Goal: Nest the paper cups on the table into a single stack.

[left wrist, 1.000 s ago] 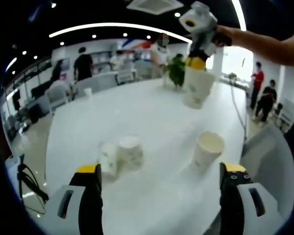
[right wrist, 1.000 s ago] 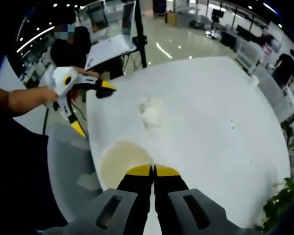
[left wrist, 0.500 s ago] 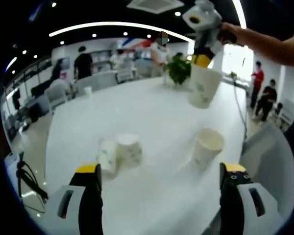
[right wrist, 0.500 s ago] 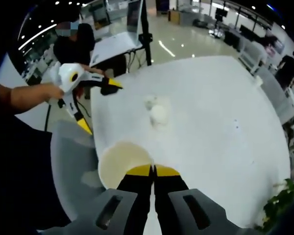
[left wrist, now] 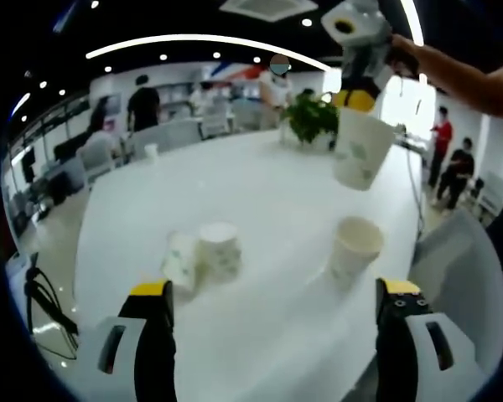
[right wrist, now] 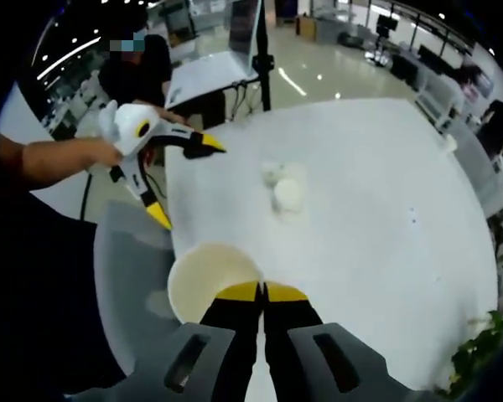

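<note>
no readable text, green print on the paper cups too blurred to read

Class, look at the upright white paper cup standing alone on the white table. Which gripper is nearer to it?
Probably the left. The open left gripper sits low at the table edge just short of the upright white paper cup; the right gripper holds another paper cup raised above it.

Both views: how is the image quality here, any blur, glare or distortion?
Left gripper view: fisheye bends the white table edge and ceiling light strip; the paired cups are soft. Right gripper view: the table top is nearly blown out, so those cups lose contrast; glare streaks the floor.
</note>
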The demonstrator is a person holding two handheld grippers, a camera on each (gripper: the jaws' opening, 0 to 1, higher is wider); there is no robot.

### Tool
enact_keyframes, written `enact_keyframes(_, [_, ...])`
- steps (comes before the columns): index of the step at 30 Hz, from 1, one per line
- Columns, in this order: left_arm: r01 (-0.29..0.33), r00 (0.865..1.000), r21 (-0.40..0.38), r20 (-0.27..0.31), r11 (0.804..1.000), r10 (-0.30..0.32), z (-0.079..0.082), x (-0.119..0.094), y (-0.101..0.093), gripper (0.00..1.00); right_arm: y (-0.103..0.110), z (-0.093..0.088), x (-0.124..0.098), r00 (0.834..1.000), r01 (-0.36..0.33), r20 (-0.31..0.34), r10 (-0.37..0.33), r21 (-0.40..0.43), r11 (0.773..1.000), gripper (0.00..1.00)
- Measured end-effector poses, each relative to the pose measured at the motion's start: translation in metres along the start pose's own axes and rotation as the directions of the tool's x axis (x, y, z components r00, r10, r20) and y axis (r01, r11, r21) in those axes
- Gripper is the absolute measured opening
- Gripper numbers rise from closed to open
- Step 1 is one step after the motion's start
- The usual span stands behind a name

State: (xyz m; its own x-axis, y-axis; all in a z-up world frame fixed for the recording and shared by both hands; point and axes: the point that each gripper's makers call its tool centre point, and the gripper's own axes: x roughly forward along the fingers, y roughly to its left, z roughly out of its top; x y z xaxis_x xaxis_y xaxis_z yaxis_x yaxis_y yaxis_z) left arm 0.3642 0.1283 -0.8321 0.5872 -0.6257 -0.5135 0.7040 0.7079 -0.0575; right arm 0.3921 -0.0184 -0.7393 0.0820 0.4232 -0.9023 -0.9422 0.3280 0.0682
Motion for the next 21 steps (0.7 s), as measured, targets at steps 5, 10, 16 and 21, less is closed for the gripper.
enact_keyframes(5, [-0.002, 1.0, -0.003, 0.001, 1.0, 0.002, 0.0, 0.001, 0.0, 0.98, 0.009, 0.0, 0.002, 1.0, -0.008, -0.005, 0.008, -0.019, 1.0, 0.0])
enact_keyframes(10, [-0.003, 1.0, -0.007, -0.001, 1.0, 0.003, -0.001, 0.001, 0.001, 0.98, 0.018, -0.003, 0.005, 1.0, -0.017, -0.018, 0.016, -0.036, 0.999, 0.0])
enact_keyframes(16, [0.002, 1.0, -0.009, -0.009, 1.0, -0.002, -0.006, 0.001, -0.002, 0.98, 0.028, -0.005, 0.006, 0.999, -0.027, -0.025, 0.027, -0.041, 0.999, 0.0])
enact_keyframes(21, [0.002, 1.0, -0.01, -0.004, 1.0, -0.002, -0.006, 0.002, -0.002, 0.98, 0.036, -0.009, 0.007, 0.999, -0.039, -0.031, 0.038, -0.043, 0.998, 0.0])
